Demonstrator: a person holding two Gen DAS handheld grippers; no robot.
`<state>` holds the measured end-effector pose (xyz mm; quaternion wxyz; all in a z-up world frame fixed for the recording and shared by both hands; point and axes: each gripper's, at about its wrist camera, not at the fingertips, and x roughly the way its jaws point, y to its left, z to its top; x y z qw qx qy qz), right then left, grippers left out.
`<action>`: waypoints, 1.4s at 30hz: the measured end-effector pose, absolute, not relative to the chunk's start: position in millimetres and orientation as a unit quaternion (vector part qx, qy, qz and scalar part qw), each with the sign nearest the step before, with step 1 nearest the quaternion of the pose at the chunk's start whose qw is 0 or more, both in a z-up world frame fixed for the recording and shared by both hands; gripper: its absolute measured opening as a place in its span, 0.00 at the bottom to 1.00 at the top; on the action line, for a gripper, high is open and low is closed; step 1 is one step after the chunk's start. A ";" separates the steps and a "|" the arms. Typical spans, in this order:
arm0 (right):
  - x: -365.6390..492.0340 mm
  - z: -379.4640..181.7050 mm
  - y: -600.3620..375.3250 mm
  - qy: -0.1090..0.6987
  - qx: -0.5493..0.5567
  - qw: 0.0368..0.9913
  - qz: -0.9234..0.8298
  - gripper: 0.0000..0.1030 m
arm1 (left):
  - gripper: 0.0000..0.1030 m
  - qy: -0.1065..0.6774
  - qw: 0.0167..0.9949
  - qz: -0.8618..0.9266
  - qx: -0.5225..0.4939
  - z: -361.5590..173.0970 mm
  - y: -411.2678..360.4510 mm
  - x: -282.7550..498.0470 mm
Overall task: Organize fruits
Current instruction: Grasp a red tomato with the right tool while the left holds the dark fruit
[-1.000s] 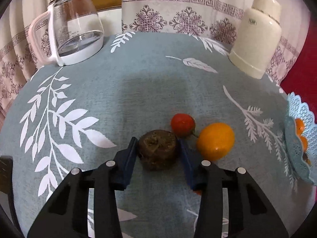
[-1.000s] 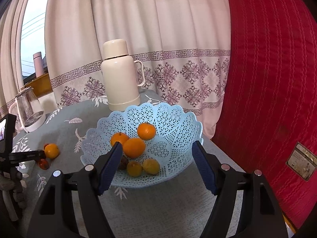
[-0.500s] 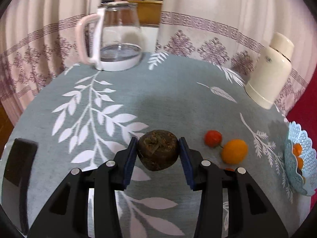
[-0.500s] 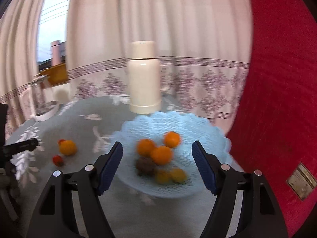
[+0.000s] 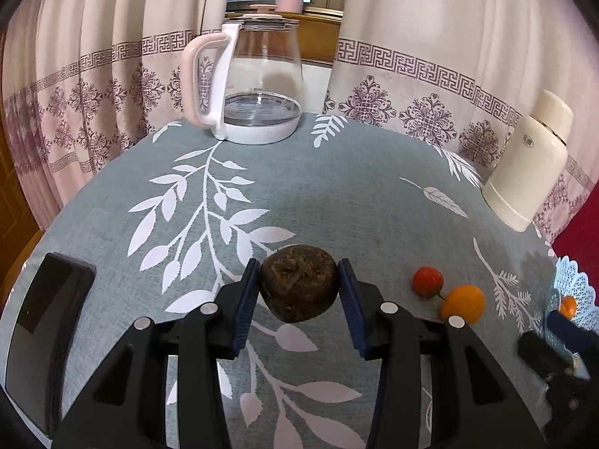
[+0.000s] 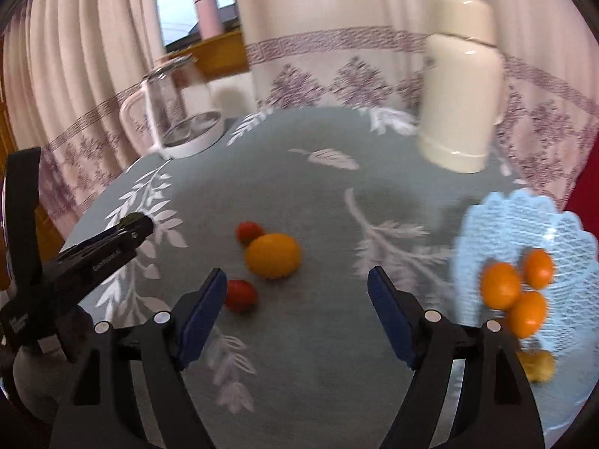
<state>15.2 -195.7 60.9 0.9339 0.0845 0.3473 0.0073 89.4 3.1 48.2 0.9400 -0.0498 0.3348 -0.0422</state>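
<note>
My left gripper [image 5: 299, 292] is shut on a dark brown round fruit [image 5: 299, 282], held above the grey leaf-print tablecloth. To its right lie a small red fruit [image 5: 427, 281] and an orange [image 5: 462, 302]. In the right wrist view my right gripper [image 6: 297, 277] is over the table with its jaws opening and nothing between them. Just beyond its tips lies the orange [image 6: 273, 256], with one red fruit [image 6: 249, 231] behind it. A second red fruit [image 6: 241, 295] lies by the left finger. The light blue basket [image 6: 524, 217] at the right holds several oranges [image 6: 501, 286].
A glass kettle [image 5: 258, 86] stands at the table's far edge and a cream thermos [image 5: 528, 164] at the back right. A black flat object [image 5: 48, 321] lies at the near left. The basket's rim [image 5: 572, 280] shows at the far right. Curtains hang behind.
The left gripper has lifted the brown fruit and carried it left, away from the red fruit and orange. The right gripper swung left from the basket to the loose fruits, jaws wider.
</note>
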 end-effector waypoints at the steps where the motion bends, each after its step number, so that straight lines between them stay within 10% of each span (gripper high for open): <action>1: 19.8 59.4 -191.5 0.351 0.085 0.933 0.014 0.75 | 0.42 0.335 0.940 -0.041 -0.052 48.2 3.7 89.3; 24: 60.4 19.4 -153.1 0.423 0.062 0.902 0.050 0.29 | 0.42 0.341 0.936 -0.049 -0.070 47.9 5.2 88.5; 42: 14.4 54.8 -186.5 0.378 0.099 0.920 0.025 0.29 | 0.42 0.334 0.938 -0.067 -0.062 51.3 -4.4 81.3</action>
